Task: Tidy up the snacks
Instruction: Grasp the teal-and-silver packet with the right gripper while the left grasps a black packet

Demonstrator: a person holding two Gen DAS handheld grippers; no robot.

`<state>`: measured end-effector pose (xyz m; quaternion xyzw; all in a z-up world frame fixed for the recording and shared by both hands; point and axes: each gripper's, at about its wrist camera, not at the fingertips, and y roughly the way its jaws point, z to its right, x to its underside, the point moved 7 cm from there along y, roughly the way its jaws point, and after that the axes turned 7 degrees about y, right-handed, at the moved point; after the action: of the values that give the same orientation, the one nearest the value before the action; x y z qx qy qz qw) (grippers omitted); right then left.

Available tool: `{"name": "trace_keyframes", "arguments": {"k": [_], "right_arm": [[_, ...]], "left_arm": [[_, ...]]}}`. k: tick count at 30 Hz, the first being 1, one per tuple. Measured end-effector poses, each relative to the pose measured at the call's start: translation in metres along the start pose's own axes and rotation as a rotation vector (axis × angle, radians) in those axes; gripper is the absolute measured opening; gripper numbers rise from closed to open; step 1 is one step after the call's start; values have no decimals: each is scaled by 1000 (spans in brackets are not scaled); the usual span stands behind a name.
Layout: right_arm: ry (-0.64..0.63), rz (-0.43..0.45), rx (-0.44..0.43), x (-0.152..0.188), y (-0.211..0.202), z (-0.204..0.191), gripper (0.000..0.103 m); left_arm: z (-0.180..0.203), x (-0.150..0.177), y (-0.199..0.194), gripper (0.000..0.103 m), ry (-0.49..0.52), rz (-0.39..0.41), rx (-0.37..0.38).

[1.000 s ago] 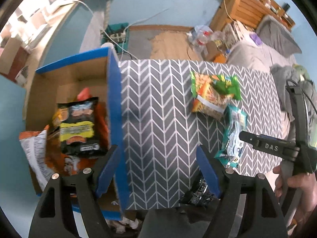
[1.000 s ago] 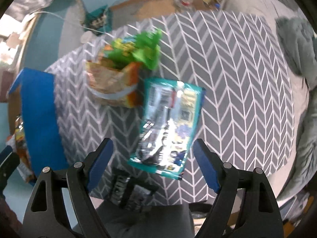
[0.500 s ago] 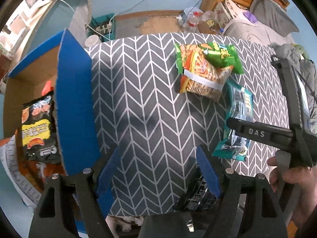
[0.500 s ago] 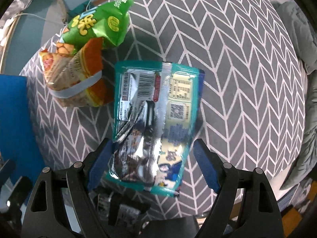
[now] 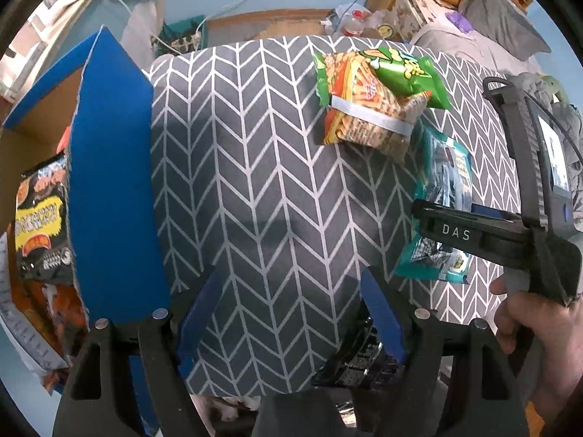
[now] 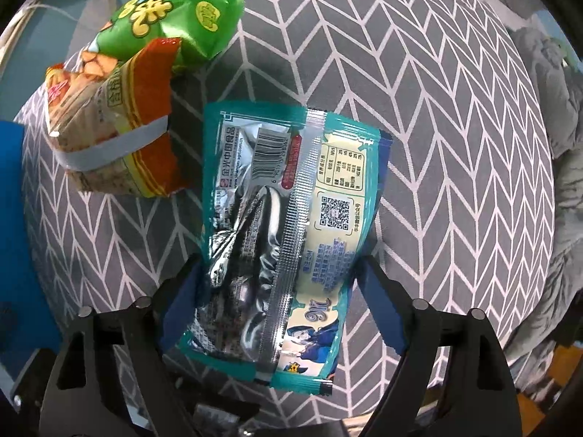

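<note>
Several snacks are already lying in the blue box [image 5: 109, 182] at left. The right gripper [image 6: 280, 291], jaws wide, is straddling the teal packet [image 6: 288, 225] without gripping; the orange bag [image 6: 109, 138] and green bag [image 6: 175, 14] are waiting farther away. The left gripper [image 5: 288, 302] is hovering open, empty.

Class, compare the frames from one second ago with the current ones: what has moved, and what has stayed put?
The right gripper came down over the teal snack packet, jaws open on either side of it, not yet closed. The left gripper, open and empty, swung from the blue cardboard box toward the tablecloth. The orange bag and green bag stayed put.
</note>
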<state>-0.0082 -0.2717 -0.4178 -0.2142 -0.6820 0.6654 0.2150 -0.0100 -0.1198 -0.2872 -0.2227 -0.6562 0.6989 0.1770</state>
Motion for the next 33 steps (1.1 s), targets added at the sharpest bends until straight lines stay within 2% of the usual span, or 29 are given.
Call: {"name": "trace_keyframes", "arguments": {"k": [3,6,11,15,22,28,33], "right_arm": [[-25,10,1,9,-9,5,67],[-49,17,-32,15,-11,10,65],[-51,25,-47,25,-16,32,65],[-27,24,-65,38,-18,54,65],[24,16,-88,68,-16,96,65],[65,10,-105,89,-15,124,65],[75,8,-114,92,-17,130,65]], "left_arm": [[4,6,0,79,-8,-2,17],[7,12,0,79,-13,-9,34],[18,23,-2,80,-7,-14,67],[31,33,1,86,19,-18,92],[57,51,14,86,82,-48,113],[75,62,30,86,133,-88,101],[85,69,43,86,126,-114,91]]}}
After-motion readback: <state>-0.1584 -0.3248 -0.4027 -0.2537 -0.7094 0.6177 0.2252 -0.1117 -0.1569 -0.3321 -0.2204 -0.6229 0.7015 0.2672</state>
